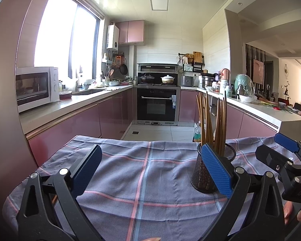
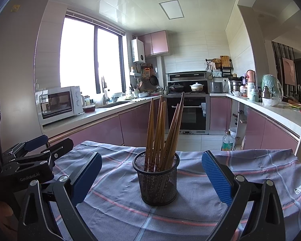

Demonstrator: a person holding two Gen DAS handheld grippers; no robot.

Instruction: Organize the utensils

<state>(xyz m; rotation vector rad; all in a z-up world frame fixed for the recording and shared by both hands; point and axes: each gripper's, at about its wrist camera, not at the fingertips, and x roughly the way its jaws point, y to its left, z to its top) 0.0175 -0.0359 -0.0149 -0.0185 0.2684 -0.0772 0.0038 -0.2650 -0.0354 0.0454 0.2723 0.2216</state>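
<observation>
Standing upright on the cloth (image 2: 220, 204), the mesh cup (image 2: 157, 180) holds the chopsticks (image 2: 162, 132), which lean apart. Right claw (image 2: 151, 177) is released, its jaws wide either side of the cup, not touching. Left claw (image 1: 151, 173) is also released, with the cup behind its right pad (image 1: 216, 170)

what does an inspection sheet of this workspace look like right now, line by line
surface: checked cloth covers the table, a little wrinkled
job's things: wooden chopsticks stand upright in a black mesh holder on the cloth
clutter: nothing seen on the cloth besides the holder
grippers: left gripper open, empty; right gripper open, holder in line between its fingers, apart from both
cables: nothing seen
surroundings: kitchen with microwave, built-in oven, crowded counters
</observation>
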